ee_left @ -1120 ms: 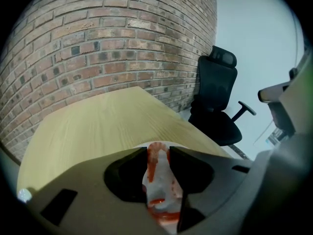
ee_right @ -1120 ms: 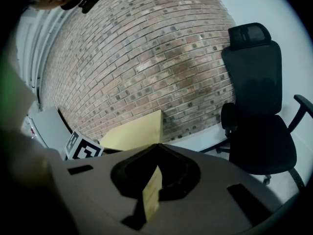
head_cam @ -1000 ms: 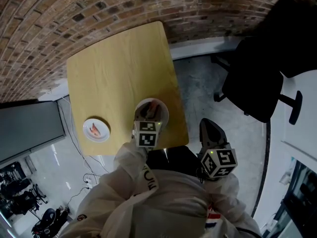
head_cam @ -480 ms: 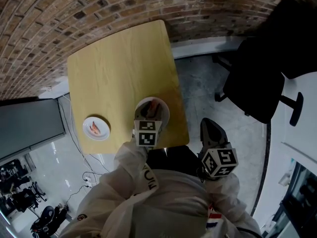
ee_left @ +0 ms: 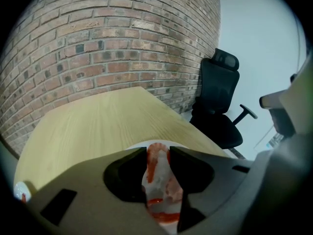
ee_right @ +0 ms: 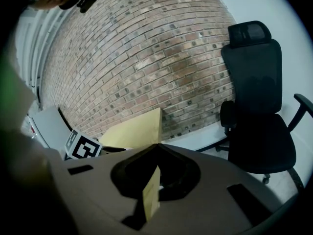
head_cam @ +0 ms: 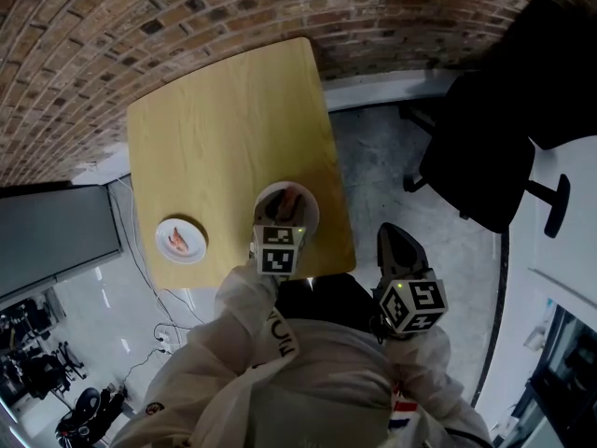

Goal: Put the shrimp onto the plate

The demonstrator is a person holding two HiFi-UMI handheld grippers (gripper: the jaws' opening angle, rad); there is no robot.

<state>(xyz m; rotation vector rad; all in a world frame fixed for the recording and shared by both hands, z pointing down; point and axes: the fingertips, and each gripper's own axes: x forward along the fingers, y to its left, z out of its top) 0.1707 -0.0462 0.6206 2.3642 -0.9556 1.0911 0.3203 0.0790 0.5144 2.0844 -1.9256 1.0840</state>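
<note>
A red-and-white shrimp [ee_left: 159, 185] sits between the jaws of my left gripper [ee_left: 159, 155], and both jaws touch its sides. In the head view this gripper [head_cam: 284, 215] hovers over a round white dish [head_cam: 266, 194] near the table's front right corner, with the shrimp [head_cam: 290, 201] showing above the dish's middle. The dish's rim [ee_left: 132, 150] peeks out behind the jaws. A small white plate [head_cam: 191, 255] with another shrimp [head_cam: 177, 243] on it lies at the table's front left edge. My right gripper [head_cam: 394, 236] is shut and holds nothing, off the table over the floor.
The wooden table [head_cam: 224, 119] stands against a curved brick wall [head_cam: 187, 17]. A black office chair [head_cam: 485, 147] is on the grey floor to the right. A grey cabinet [head_cam: 56, 241] stands to the left of the table.
</note>
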